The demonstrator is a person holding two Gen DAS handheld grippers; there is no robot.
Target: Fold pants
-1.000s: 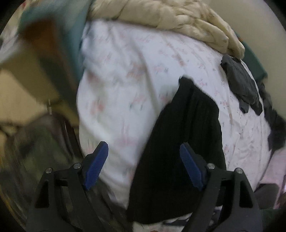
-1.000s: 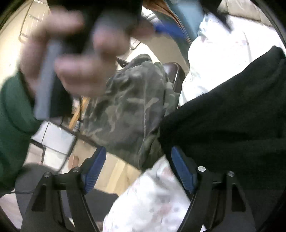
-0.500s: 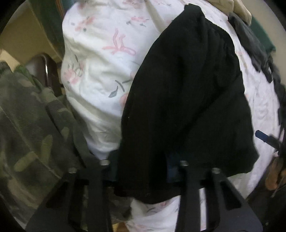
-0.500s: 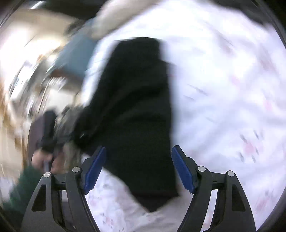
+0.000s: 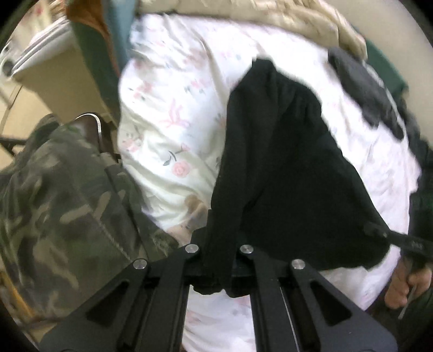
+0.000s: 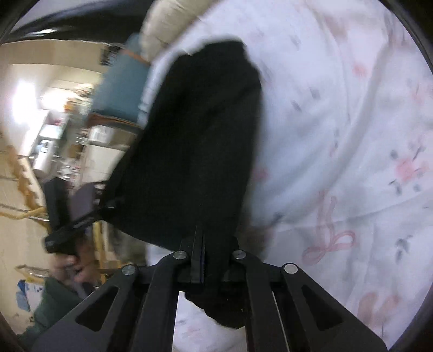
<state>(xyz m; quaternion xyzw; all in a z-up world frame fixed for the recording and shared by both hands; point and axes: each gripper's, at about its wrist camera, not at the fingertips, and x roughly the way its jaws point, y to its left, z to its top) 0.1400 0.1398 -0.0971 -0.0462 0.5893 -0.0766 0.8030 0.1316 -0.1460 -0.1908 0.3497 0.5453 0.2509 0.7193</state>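
Black pants (image 5: 284,162) lie lengthwise on a white floral bedsheet (image 5: 173,135), near end lifted. My left gripper (image 5: 220,251) is shut on the near left corner of the pants; cloth hides its pads. In the right wrist view my right gripper (image 6: 207,257) is shut on the other near corner of the black pants (image 6: 194,151), which stretch away over the floral bedsheet (image 6: 351,135). The right gripper also shows at the right edge of the left wrist view (image 5: 379,231), and the left gripper at the left of the right wrist view (image 6: 100,208).
A camouflage garment (image 5: 59,205) hangs over a chair left of the bed. A beige quilt (image 5: 270,16) is bunched at the far end. Dark grey clothes (image 5: 365,89) lie at the far right. The bed's near edge runs just under both grippers.
Both grippers were open a second ago. The left closed on the pants' near edge, then the right closed on the other corner. The near end is now lifted off the sheet.
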